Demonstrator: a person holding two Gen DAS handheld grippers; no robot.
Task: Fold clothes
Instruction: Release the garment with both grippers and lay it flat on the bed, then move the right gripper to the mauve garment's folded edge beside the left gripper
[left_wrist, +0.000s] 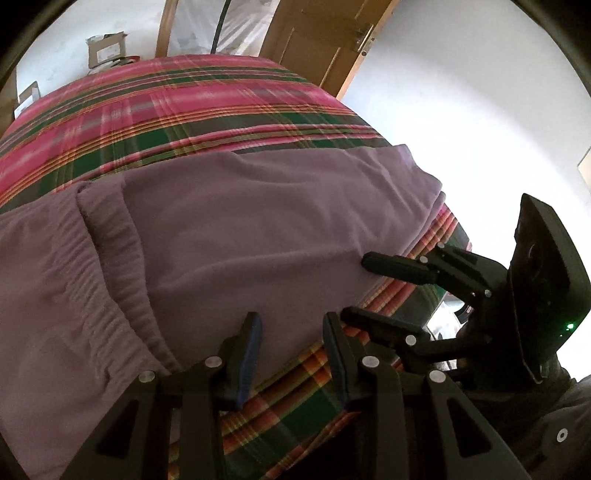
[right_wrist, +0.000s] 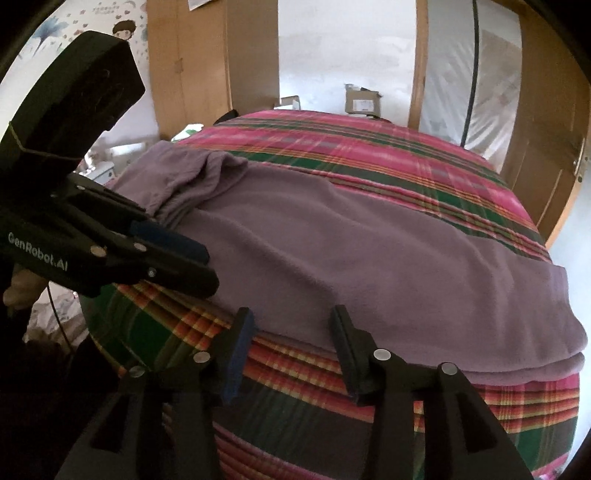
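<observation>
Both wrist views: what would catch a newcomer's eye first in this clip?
The loud pink-and-green plaid bedcover fills both views. Across its near part lies a mauve fleece garment, its gathered elastic band toward the person's left side. Both black grippers, left gripper and right gripper, hover open at the garment's near edge, holding nothing.

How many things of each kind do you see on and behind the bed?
Purple garment: 1
Plaid bedcover: 1
Grippers, left gripper and right gripper: 2
Cardboard boxes past the bed: at least 2
Total: at least 6
</observation>
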